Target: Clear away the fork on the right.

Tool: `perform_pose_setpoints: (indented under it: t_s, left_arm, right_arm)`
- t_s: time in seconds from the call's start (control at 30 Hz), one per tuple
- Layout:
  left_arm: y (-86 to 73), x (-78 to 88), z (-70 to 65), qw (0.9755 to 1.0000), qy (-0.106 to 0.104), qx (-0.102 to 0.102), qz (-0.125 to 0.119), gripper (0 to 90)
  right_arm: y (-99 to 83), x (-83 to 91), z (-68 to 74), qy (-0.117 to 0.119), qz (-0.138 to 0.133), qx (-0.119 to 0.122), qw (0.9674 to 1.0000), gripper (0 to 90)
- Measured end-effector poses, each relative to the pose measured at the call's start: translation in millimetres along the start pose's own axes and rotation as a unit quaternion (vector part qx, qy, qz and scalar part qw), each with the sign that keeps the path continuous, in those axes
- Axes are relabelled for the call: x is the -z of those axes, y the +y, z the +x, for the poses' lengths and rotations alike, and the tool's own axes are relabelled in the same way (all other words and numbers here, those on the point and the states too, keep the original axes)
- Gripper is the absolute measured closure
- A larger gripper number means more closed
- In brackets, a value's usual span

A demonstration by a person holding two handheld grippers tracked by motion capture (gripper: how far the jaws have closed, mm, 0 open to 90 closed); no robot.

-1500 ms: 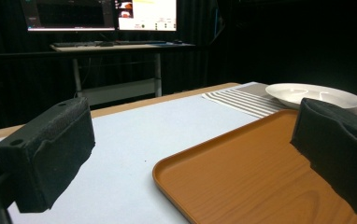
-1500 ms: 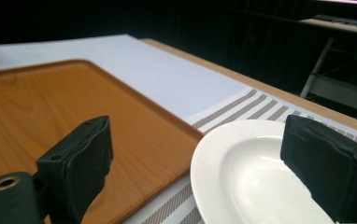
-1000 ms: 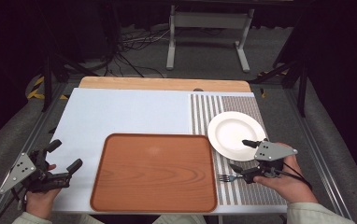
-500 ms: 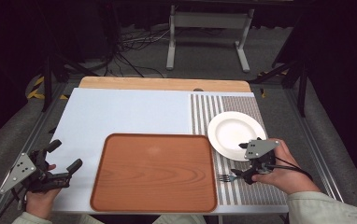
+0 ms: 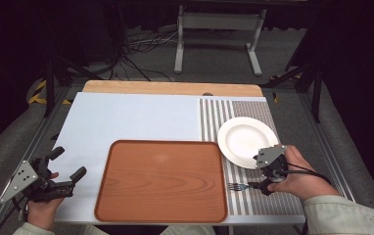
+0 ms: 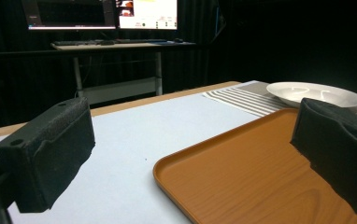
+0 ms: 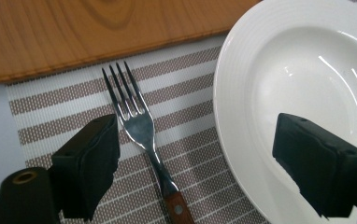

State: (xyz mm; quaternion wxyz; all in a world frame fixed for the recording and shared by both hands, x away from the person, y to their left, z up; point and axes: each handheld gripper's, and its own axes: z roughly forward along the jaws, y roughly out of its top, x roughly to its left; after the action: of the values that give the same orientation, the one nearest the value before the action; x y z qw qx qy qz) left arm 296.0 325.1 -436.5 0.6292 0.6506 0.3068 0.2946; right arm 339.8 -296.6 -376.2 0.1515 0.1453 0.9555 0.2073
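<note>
My right gripper (image 5: 267,177) hangs low over the striped placemat (image 5: 253,200) at the near right of the desk (image 5: 126,117), just near of the white plate (image 5: 246,138). Fingers wide apart, holding nothing. In the right gripper view one finger (image 7: 90,163) sits just beside the fork (image 7: 141,140), against the tine end; the other finger (image 7: 317,163) hangs over the plate's (image 7: 307,70) rim. The fork lies between them, closer to the first.

Fork flat on the placemat (image 7: 190,116), in the strip between tray and plate. Metal tines point toward the wooden tray (image 7: 97,32); the brown handle runs back under my gripper. Tines stop just short of the tray's edge, apart from it. In the high view the fork (image 5: 239,186) shows just right of the tray's (image 5: 160,181) near right corner, tines to the left.

My left gripper (image 5: 53,171) is held at the near left edge of the desk, well apart from the tray's left side. Fingers wide here too, nothing between them. The left gripper view looks low across the pale desk (image 6: 134,135): the tray's (image 6: 251,177) corner sits ahead, the plate (image 6: 314,93) far beyond on the placemat (image 6: 246,99).

Tray is bare. Plate is bare.
</note>
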Motion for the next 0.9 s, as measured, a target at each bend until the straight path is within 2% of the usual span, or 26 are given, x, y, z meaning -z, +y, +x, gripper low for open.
perform_pose_setpoints:
  t_s: [0.13,0.2,0.27,0.37,0.43,0.53,0.63,0.9]
  left_arm:
    - [-0.1,-0.1,-0.1,1.0000,-0.001,0.000,0.000,0.3]
    - [0.0,-0.1,-0.1,1.0000,-0.001,0.000,-0.001,0.3]
    - [0.0,-0.1,-0.3,1.0000,-0.001,0.000,0.000,0.3]
    - [0.1,-0.1,-0.5,1.0000,-0.001,0.000,0.000,0.3]
    - [0.1,-0.1,-0.5,1.0000,-0.001,0.000,0.000,0.3]
    - [0.0,-0.1,-0.3,1.0000,-0.001,0.000,0.000,0.3]
    - [0.1,-0.2,-0.5,1.0000,-0.002,0.000,0.000,0.3]
    - [-0.1,-0.1,-0.5,1.0000,-0.003,0.001,0.000,0.3]
  right_arm:
    - [-1.3,-1.7,-0.7,0.011,0.029,0.017,0.9994,17.6]
    - [-1.2,-2.1,-1.3,0.016,0.034,0.026,0.9990,18.2]
    - [-1.4,-3.9,-1.4,0.027,0.046,0.042,0.9977,23.2]
    - [-3.0,-6.6,-1.3,0.035,0.055,0.050,0.9966,25.0]
    - [-5.7,-10.7,-1.9,0.046,0.073,0.061,0.9944,26.8]
    - [-8.0,-15.4,-2.5,0.054,0.086,0.070,0.9924,28.3]
    - [-9.1,-20.2,-3.8,0.062,0.102,0.090,0.9888,31.6]
    - [-13.4,-30.6,-3.4,0.079,0.161,0.096,0.9791,47.1]
